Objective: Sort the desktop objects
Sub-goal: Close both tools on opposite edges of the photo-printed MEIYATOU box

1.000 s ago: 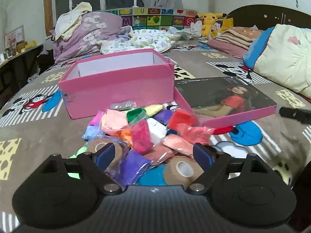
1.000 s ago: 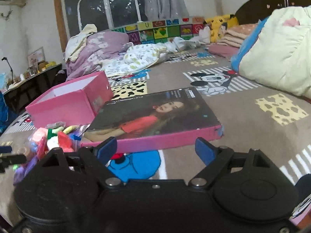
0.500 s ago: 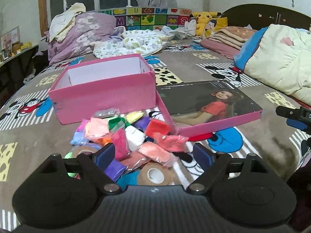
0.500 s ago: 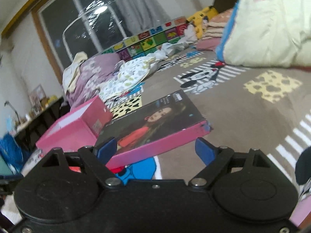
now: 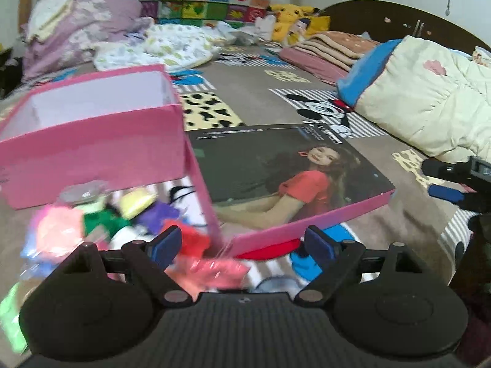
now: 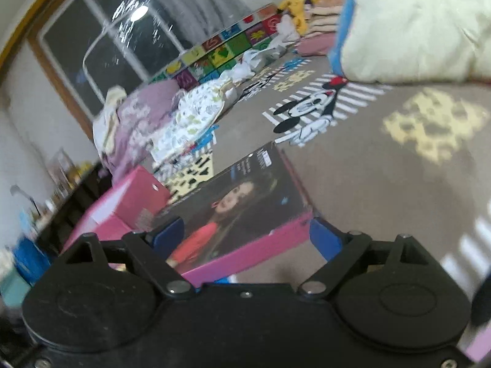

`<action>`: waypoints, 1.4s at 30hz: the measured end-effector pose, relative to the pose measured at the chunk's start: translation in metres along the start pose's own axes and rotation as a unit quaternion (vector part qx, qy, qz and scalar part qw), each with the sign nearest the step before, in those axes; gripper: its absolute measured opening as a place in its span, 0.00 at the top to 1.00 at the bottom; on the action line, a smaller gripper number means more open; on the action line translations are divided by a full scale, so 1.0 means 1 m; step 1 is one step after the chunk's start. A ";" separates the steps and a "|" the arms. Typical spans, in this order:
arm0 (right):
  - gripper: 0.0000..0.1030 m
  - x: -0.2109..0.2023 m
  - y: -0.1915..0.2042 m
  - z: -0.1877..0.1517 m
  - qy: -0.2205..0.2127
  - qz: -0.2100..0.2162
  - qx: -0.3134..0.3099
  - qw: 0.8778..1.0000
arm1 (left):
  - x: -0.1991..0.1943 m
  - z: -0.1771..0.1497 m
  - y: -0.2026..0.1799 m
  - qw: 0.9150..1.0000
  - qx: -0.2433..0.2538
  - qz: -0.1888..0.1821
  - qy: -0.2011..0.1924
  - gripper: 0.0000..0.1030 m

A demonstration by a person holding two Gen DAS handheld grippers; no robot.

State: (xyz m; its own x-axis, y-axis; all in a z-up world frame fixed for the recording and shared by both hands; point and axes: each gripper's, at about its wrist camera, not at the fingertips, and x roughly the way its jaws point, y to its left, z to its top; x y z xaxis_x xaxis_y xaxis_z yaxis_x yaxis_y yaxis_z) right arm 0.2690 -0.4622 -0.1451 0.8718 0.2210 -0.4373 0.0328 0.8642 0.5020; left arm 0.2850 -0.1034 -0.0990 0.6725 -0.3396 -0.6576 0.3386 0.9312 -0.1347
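An open pink box [image 5: 92, 135] stands on the bed at the left. Its lid [image 5: 276, 178], pink-edged with a woman's picture, lies face up to its right. A heap of small coloured clay packets [image 5: 101, 220] lies in front of the box. My left gripper [image 5: 242, 245] is open and empty, above the lid's near corner and the packets. My right gripper [image 6: 247, 239] is open and empty, near the lid's [image 6: 242, 208] near edge, with the box [image 6: 122, 205] beyond. The right gripper also shows at the right edge of the left wrist view [image 5: 454, 181].
A patterned brown bedspread [image 5: 245, 107] covers the bed. A cream and blue quilt [image 5: 429, 92] lies at the right. Piled bedding [image 5: 92, 27], folded blankets and plush toys [image 5: 291, 21] lie at the back. A dark shelf [image 6: 61, 208] stands left of the bed.
My left gripper has swung right, from over the packets toward the lid. My right gripper has tilted and come closer to the lid's near edge. Both stayed open.
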 end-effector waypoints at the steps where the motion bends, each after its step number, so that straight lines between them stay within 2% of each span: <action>1: 0.13 0.007 -0.001 0.005 0.006 -0.004 -0.012 1.000 | 0.008 0.004 0.001 1.000 0.001 -0.006 0.006 0.15; 5: 0.13 0.033 -0.010 0.022 0.027 -0.014 -0.058 0.998 | 0.038 0.019 0.009 0.999 0.003 -0.037 0.039 0.15; 8: 0.13 0.050 -0.017 0.029 0.045 -0.008 -0.082 0.996 | 0.059 0.027 0.015 0.997 0.005 -0.037 0.067 0.15; 12: 0.13 0.070 -0.028 0.031 0.072 0.015 -0.083 0.994 | 0.073 0.033 0.017 0.995 0.021 -0.044 0.083 0.15; 16: 0.13 0.086 -0.035 0.029 0.092 0.038 -0.079 0.992 | 0.086 0.040 0.013 0.992 0.031 -0.066 0.104 0.15; 20: 0.13 0.099 -0.033 0.026 0.117 0.053 -0.087 0.988 | 0.097 0.041 0.008 0.990 0.042 -0.053 0.121 0.15; 23: 0.13 0.102 -0.026 0.022 0.131 0.047 -0.112 0.984 | 0.099 0.042 0.006 0.991 0.036 -0.053 0.120 0.14; 28: 0.11 0.092 -0.011 0.020 0.132 0.018 -0.160 0.978 | 0.093 0.043 -0.004 0.989 0.041 -0.069 0.124 0.14; 32: 0.11 0.067 -0.008 0.028 0.115 0.009 -0.162 0.980 | 0.083 0.047 -0.010 0.989 0.034 -0.091 0.114 0.14; 39: 0.11 0.019 0.016 0.036 0.085 -0.004 -0.196 0.977 | 0.054 0.051 -0.023 0.988 0.052 -0.111 0.092 0.14; 40: 0.11 0.013 0.021 0.036 0.081 0.000 -0.200 0.977 | 0.046 0.052 -0.025 0.986 0.057 -0.129 0.085 0.14; 42: 0.12 0.000 0.034 0.035 0.084 0.044 -0.195 0.976 | 0.030 0.053 -0.033 0.979 0.061 -0.179 0.076 0.14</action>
State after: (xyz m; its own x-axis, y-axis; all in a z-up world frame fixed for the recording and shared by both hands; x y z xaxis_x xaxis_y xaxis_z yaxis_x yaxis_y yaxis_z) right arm 0.2877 -0.4486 -0.1017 0.7698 0.3442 -0.5375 -0.2557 0.9379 0.2345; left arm 0.3284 -0.1516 -0.0750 0.3944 -0.6086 -0.6885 0.6160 0.7311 -0.2933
